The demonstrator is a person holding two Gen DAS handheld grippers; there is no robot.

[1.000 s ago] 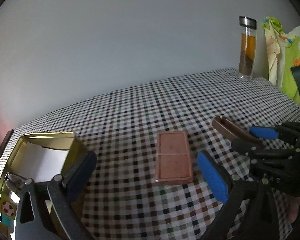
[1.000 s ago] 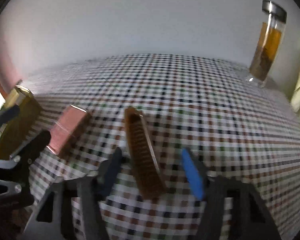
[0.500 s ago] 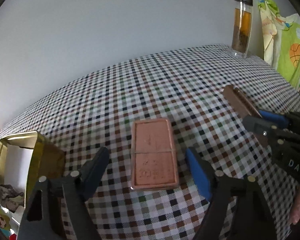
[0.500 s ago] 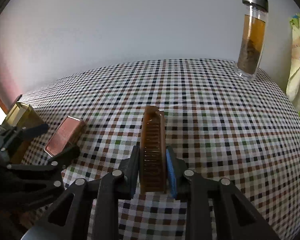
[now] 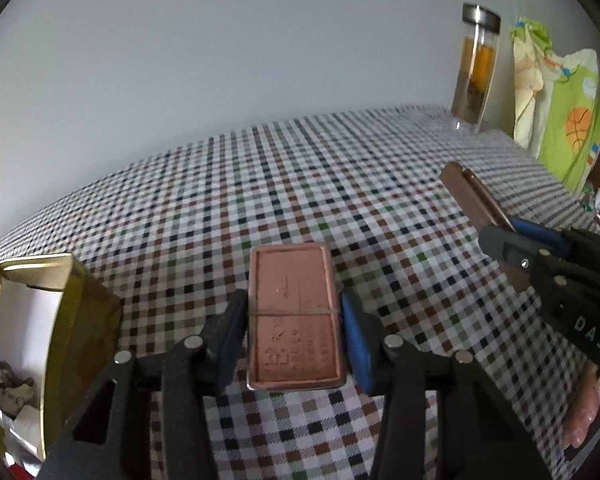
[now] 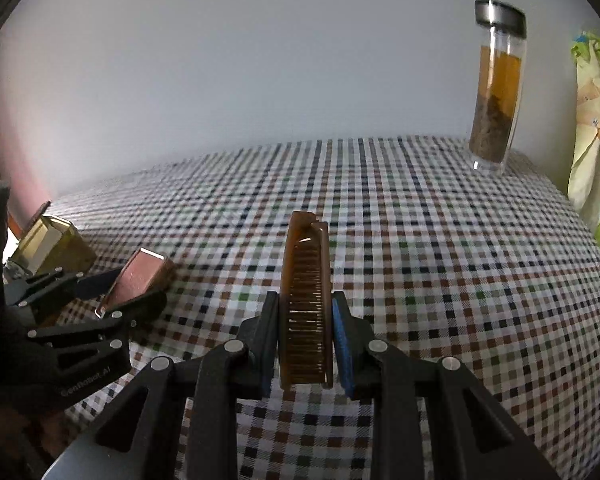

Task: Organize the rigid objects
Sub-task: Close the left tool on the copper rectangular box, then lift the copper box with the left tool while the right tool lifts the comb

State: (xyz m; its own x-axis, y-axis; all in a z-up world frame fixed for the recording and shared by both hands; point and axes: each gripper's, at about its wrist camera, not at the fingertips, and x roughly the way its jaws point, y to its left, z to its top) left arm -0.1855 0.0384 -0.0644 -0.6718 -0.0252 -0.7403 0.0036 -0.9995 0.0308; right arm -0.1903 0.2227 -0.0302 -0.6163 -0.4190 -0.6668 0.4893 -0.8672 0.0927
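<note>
A flat pink rectangular case (image 5: 294, 316) lies on the checked tablecloth (image 5: 260, 200). My left gripper (image 5: 294, 334) straddles it; its jaws are closing, and the black and blue pads touch the case's long sides. In the right wrist view the case (image 6: 140, 276) sits between the left gripper's fingers (image 6: 112, 292). My right gripper (image 6: 306, 332) is shut on a brown comb (image 6: 304, 272), which it holds on edge just above the cloth. The left wrist view shows that comb (image 5: 468, 196) sticking out of the right gripper (image 5: 512, 236).
An open gold tin box (image 5: 72, 320) with odds and ends inside stands left of the case. A tall glass bottle (image 6: 498, 92) of amber liquid stands at the far right by the wall. A green and yellow cloth (image 5: 560, 112) hangs beyond the right table edge.
The left gripper's wide-open jaws came in around the pink case until the pads met its sides. The right gripper shut on the comb and raised it slightly.
</note>
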